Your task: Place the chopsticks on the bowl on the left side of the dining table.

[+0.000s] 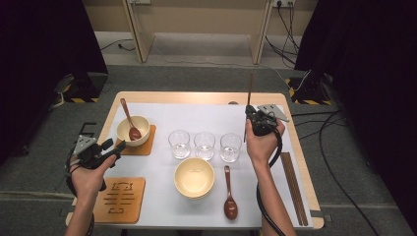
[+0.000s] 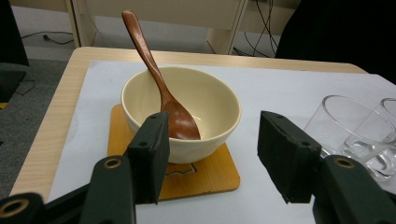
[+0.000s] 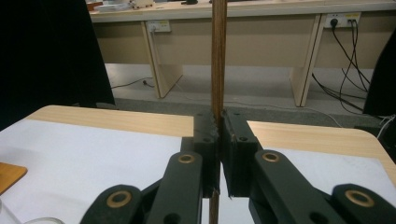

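My right gripper (image 1: 249, 110) is shut on a dark wooden chopstick (image 1: 250, 91) and holds it nearly upright over the table's far right part. In the right gripper view the chopstick (image 3: 217, 56) rises straight between the closed jaws of the right gripper (image 3: 219, 135). My left gripper (image 1: 117, 145) is open at the left edge, just short of a cream bowl (image 1: 132, 129) with a brown spoon (image 1: 131, 123) leaning in it. In the left gripper view that bowl (image 2: 212, 105) and spoon (image 2: 159, 79) sit on a wooden coaster (image 2: 205, 175), beyond the spread jaws of the left gripper (image 2: 212, 154).
Three empty glasses (image 1: 204, 145) stand in a row mid-table. Nearer me are a second cream bowl (image 1: 194, 178), a brown spoon (image 1: 230, 195) and an empty wooden coaster (image 1: 120, 199). More chopsticks (image 1: 294, 189) lie along the right edge of the white mat (image 1: 196, 115).
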Demonstrator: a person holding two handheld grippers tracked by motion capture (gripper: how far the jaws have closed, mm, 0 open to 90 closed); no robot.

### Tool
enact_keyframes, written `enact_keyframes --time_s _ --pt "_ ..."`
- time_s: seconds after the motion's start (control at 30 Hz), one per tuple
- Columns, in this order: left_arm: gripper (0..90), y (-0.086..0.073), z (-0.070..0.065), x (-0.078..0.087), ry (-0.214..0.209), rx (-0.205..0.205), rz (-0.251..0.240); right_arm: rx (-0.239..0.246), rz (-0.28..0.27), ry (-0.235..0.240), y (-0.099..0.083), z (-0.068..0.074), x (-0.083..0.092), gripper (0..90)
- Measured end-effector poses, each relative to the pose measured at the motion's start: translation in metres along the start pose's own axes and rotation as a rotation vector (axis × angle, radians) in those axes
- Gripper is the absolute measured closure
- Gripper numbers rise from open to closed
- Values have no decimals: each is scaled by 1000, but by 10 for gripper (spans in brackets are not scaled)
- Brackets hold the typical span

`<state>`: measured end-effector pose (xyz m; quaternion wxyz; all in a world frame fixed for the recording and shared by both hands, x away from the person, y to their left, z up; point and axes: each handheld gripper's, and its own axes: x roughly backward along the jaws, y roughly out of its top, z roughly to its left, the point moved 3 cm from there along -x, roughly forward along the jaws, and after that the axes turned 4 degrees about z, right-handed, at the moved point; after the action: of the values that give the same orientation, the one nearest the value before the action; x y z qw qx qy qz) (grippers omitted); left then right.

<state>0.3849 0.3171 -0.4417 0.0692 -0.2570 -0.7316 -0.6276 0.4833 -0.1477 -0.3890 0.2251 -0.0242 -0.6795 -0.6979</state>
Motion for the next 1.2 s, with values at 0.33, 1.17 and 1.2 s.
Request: enact_keyframes --time_s 0.33,1.17,1.2 --pt "434 -1 -1 -1 -3 -1 4 8 -17 -2 3 3 -3 854" --pt "434 -1 -1 -1 -5 -2 5 21 -23 11 9 19 -17 854" --pt "434 -1 -1 -1 -5 0 5 21 -23 11 9 19 -17 854"
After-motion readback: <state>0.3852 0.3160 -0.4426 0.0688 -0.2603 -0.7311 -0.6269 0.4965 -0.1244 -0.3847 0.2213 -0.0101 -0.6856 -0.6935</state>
